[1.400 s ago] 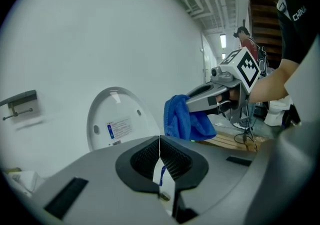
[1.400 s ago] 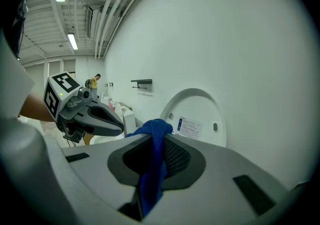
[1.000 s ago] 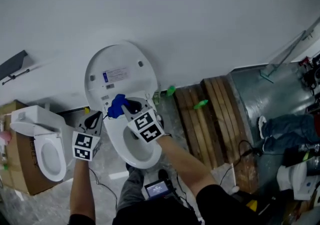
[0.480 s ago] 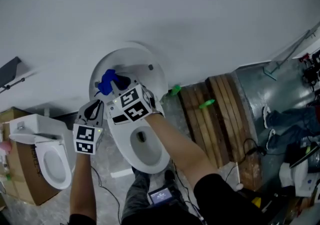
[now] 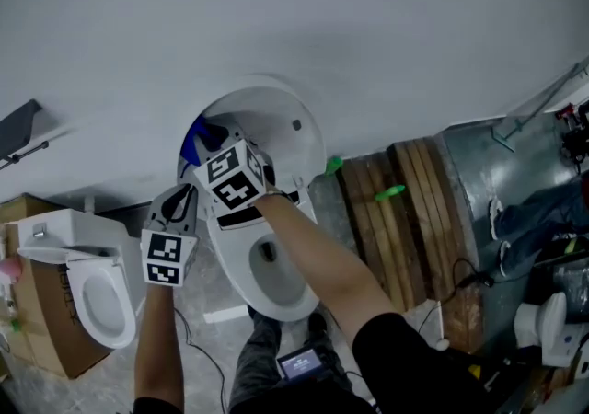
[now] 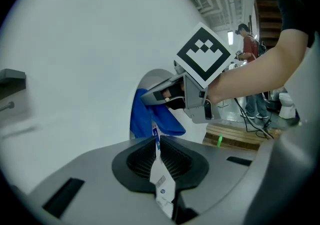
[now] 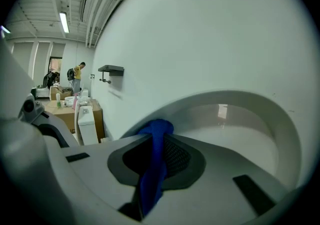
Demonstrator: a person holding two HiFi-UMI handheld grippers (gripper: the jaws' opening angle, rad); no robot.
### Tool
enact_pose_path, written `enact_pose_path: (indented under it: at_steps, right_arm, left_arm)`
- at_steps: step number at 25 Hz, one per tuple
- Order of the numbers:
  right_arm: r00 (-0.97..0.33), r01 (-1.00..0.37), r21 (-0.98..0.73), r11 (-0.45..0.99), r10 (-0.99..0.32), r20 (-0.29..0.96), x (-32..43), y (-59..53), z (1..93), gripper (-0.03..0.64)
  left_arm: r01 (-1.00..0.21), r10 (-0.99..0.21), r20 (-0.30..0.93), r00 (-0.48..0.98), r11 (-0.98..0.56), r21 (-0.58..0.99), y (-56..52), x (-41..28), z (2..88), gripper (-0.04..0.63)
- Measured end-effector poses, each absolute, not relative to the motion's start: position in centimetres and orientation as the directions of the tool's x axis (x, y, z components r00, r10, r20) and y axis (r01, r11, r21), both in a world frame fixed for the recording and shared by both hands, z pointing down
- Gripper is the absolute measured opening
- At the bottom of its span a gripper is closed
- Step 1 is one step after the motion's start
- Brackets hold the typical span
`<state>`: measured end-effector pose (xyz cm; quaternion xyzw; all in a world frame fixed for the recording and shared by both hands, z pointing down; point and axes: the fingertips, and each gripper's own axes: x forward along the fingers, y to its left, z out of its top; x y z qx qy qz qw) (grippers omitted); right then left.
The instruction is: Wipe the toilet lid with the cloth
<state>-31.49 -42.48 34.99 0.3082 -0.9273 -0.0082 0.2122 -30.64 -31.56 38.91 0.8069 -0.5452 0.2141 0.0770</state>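
The white toilet stands against the wall with its lid (image 5: 293, 132) raised. A blue cloth (image 5: 196, 143) is pressed on the lid's upper left part, and my right gripper (image 5: 213, 147) is shut on it. In the right gripper view the cloth (image 7: 155, 164) hangs between the jaws, with the lid's inner face (image 7: 240, 129) just ahead. My left gripper (image 5: 179, 205) hovers left of the bowl (image 5: 267, 265), apart from the lid. Its jaws are shut on a small white tag (image 6: 162, 181). From the left gripper view I see the right gripper (image 6: 160, 96) and cloth (image 6: 145, 119).
A second white toilet (image 5: 83, 283) sits on a cardboard box at the left. A wooden pallet (image 5: 405, 210) with green pieces (image 5: 388, 191) lies right of the toilet. A small screen device (image 5: 299, 364) lies on the floor. A dark shelf (image 7: 111, 70) hangs on the wall.
My right gripper has carried the blue cloth from the hinge area up the lid to its upper left. The left gripper has shifted a little toward the toilet.
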Motion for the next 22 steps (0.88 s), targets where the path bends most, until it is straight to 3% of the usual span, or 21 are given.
enact_pose_path:
  at_steps: [22]
  right_arm:
    - [-0.714, -0.474, 0.0, 0.881, -0.384, 0.586, -36.1, -35.5, 52.7, 0.046]
  left_arm:
    - [-0.934, -0.81, 0.498, 0.309, -0.357, -0.002, -28.6, -33.8, 48.6, 0.014]
